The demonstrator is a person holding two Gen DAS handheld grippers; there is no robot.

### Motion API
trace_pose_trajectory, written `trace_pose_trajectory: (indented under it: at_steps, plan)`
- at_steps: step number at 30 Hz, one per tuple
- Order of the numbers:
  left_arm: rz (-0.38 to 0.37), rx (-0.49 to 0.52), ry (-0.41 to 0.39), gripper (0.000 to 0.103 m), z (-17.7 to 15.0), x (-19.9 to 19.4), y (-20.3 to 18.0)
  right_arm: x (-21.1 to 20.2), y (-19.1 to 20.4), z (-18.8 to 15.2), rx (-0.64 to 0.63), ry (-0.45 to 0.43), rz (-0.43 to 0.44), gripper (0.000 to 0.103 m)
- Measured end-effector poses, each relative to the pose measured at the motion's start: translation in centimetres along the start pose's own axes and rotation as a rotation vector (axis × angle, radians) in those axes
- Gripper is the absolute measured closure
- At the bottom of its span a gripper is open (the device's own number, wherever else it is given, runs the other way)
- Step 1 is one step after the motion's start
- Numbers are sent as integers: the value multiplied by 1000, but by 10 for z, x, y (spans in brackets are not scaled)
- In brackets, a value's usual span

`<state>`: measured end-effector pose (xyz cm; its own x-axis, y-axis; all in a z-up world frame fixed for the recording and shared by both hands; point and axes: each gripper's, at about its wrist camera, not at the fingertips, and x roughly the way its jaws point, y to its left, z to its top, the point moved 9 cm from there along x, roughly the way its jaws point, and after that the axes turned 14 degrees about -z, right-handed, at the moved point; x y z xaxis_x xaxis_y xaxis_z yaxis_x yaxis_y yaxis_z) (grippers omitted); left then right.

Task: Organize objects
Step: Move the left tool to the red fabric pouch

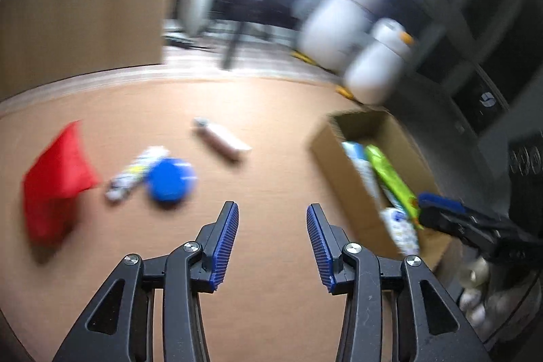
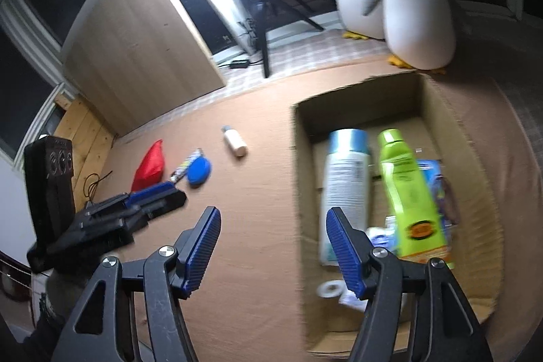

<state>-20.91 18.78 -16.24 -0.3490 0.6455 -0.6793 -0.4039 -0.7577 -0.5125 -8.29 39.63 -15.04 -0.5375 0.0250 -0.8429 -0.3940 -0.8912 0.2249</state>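
Roughly halfway: the cardboard box (image 2: 437, 104) already holds a green bottle (image 2: 407, 189) and white can (image 2: 346, 182), while a red pouch (image 1: 54, 178), blue disc (image 1: 171, 180), small tube (image 1: 135, 172) and white bottle (image 1: 222, 138) wait on the tabletop (image 1: 271, 131). Both the left hand-held gripper (image 1: 272, 241) and the right hand-held gripper (image 2: 273, 246) stand apart, empty. Only the right wrist view shows the box's contents clearly and two penguin toys (image 2: 417, 9) sharply.

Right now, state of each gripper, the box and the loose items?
left gripper: open, empty
right gripper: open, empty
cardboard box: open-topped, partly filled
green bottle: lying in box
white bottle: lying on floor
blue disc: on floor
red pouch: on floor
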Motion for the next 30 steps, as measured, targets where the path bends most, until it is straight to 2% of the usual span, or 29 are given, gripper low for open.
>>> trace_pose_trajectory:
  at_steps: [3,5,12,18,26,30]
  plan:
    - [52,-48,-35,55,7,-30,46,4,24,-9,-3,8,23,41]
    - [77,-74,-55,48,13,-48,74,9,38,-16,-11,19,24,41]
    - [129,-181,-93,46,43,-87,172,17,87,-41,-37,32,5,41]
    - [118,-252,-79,45,65,-74,224,18,107,-58,-26,44,-6,41]
    - [98,-296,-7,45,65,-31,254,14,107,-66,12,46,-27,41]
    - [80,-308,-5,45,58,-24,259,16,102,-66,30,50,-42,41]
